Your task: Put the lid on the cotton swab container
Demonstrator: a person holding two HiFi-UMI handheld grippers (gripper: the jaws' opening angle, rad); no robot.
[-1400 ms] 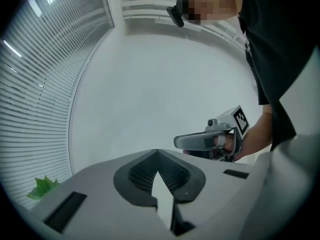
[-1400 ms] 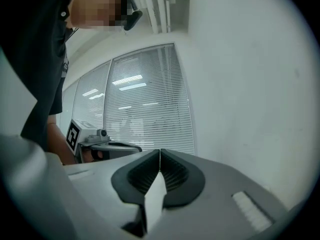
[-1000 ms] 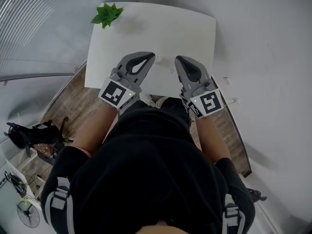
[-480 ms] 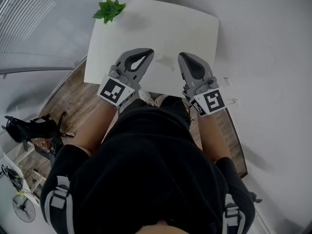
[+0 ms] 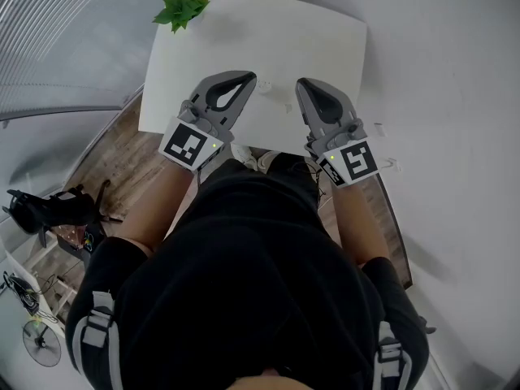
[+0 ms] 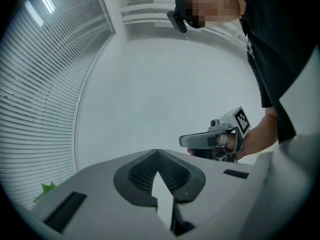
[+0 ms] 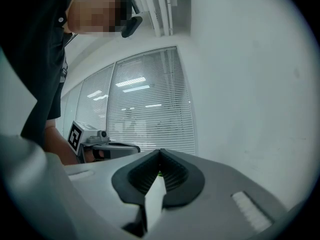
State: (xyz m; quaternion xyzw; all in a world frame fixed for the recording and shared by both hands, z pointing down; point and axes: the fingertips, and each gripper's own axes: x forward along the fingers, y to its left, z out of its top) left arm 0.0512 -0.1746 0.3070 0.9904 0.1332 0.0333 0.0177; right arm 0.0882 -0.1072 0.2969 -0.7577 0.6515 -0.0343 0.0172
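Note:
In the head view my left gripper (image 5: 247, 78) and right gripper (image 5: 301, 84) hang side by side over the near edge of the white table (image 5: 325, 47). Both are shut with nothing between the jaws. Two small white things lie on the table between them, one (image 5: 264, 88) by the left tip and one (image 5: 287, 109) nearer me; they are too small to identify. The left gripper view shows closed jaws (image 6: 157, 151) aimed up at a bare wall, with the right gripper (image 6: 212, 140) beside them. The right gripper view shows closed jaws (image 7: 160, 151) facing window blinds.
A green potted plant (image 5: 180, 8) stands at the table's far left corner. Wooden floor (image 5: 114, 169) lies left of the table, with a black stand (image 5: 49, 210) on it. A white wall runs along the right. My body fills the lower half of the head view.
Both grippers have edged slightly forward over the table, still shut. The head view has shifted a little, so the table and plant sit higher in the frame.

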